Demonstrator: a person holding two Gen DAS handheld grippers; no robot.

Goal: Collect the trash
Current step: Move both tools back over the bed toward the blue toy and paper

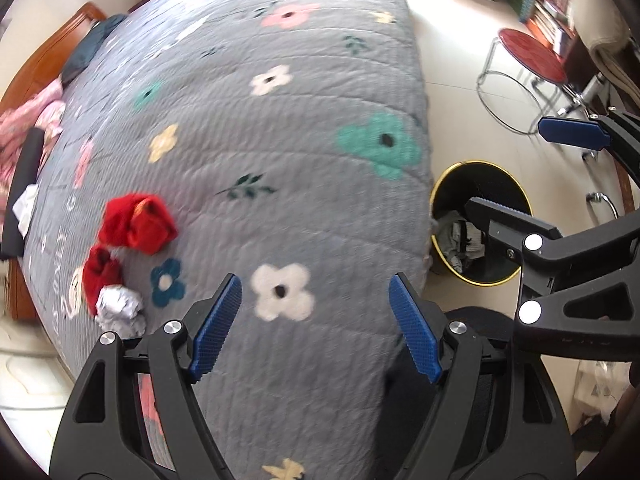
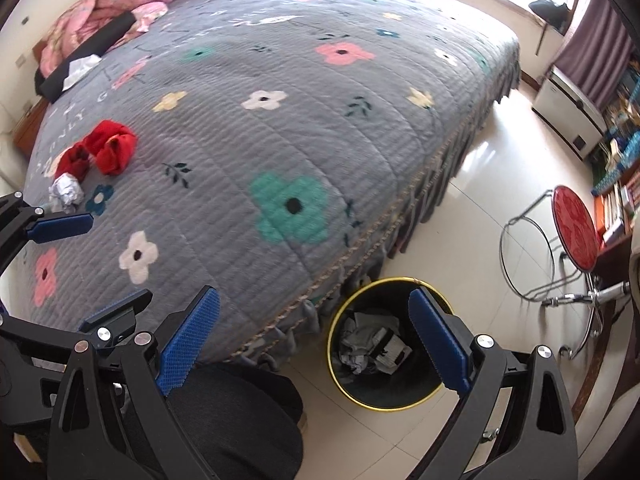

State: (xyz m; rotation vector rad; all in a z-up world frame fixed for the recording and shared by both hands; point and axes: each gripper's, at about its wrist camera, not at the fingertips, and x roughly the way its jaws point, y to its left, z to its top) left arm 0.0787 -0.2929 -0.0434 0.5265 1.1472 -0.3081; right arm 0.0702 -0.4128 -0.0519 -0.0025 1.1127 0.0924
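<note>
Grey floral bedspread (image 1: 248, 152), red clothes (image 1: 136, 224) lower left, nothing blocking. Crumpled silvery-white paper ball (image 1: 120, 308) just below them; black gold-rimmed bin (image 2: 384, 396) holding paper, lower centre. Left gripper (image 1: 316, 328) and right gripper (image 2: 316, 344) both spread, empty.

On the bed (image 2: 280, 128), you have a crumpled paper ball (image 2: 66, 196) just beside two bundled cloths (image 2: 114, 152); the trash bin (image 2: 340, 372) stands on the floor at the bed's edge.

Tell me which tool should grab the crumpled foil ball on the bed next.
Left. The left tool is open and empty over the quilt, nearer the foil ball; the right tool hangs over the bin.
</note>
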